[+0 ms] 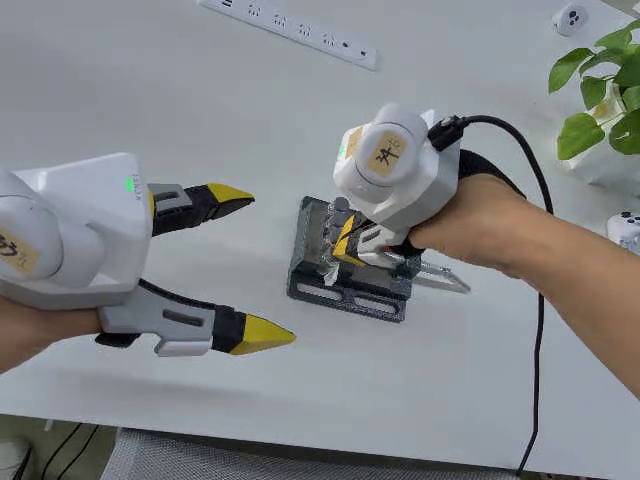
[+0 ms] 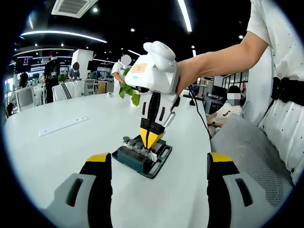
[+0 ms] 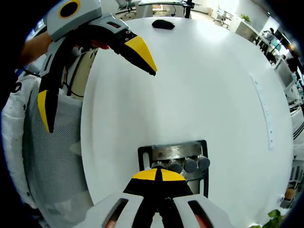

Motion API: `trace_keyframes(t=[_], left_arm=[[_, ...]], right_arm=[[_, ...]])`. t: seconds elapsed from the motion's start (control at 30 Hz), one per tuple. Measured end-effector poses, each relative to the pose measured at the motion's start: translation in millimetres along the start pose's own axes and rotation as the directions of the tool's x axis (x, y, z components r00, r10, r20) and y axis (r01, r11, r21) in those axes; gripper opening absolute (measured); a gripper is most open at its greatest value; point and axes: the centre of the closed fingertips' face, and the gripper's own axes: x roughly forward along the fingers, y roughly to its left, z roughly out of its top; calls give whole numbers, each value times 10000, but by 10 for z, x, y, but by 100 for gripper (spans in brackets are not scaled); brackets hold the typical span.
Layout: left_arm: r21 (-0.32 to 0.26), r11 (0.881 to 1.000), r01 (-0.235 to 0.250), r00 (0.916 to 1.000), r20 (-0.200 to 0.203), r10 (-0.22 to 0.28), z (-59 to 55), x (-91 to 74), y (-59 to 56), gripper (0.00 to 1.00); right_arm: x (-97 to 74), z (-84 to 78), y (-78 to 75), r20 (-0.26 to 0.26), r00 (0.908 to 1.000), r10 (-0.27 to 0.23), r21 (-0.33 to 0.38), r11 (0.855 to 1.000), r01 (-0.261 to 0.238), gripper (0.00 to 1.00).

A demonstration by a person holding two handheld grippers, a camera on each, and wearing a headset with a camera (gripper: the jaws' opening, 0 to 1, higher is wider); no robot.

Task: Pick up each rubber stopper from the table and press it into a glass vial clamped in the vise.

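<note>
A dark grey vise (image 1: 345, 292) stands mid-table, clamping a row of small glass vials. Grey rubber stoppers (image 3: 190, 165) cap the vials to the right of my right gripper's tips. That right gripper (image 1: 345, 240) points down onto the row, jaws shut, tips together (image 3: 156, 175) at the left end of the row; what lies under them is hidden. The left gripper view shows the vise (image 2: 141, 160) with the right gripper (image 2: 151, 137) pressing on it. My left gripper (image 1: 250, 265) hovers left of the vise, open with nothing between its jaws (image 2: 159, 161).
A white power strip (image 1: 290, 22) lies at the table's far edge. A potted plant (image 1: 605, 80) stands at far right, and a black cable (image 1: 525, 160) runs behind the right hand. The vise handle (image 1: 442, 277) sticks out to the right. People stand in the background (image 2: 121, 71).
</note>
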Motion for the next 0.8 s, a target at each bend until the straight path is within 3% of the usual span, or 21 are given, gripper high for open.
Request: trace_keyframes(t=[0.23,0.8], left_arm=[[37,10000,-52,9999,-117,52,-10,-23,-10,81],[75,10000,-56,9998,-182,58,3,-9,-11,81]], right_arm=[[-16,-13,-8,770,9968,199,768,9967,-258,0],[-96,-22,14,1251,9921,-6,924,9957,-110,0]])
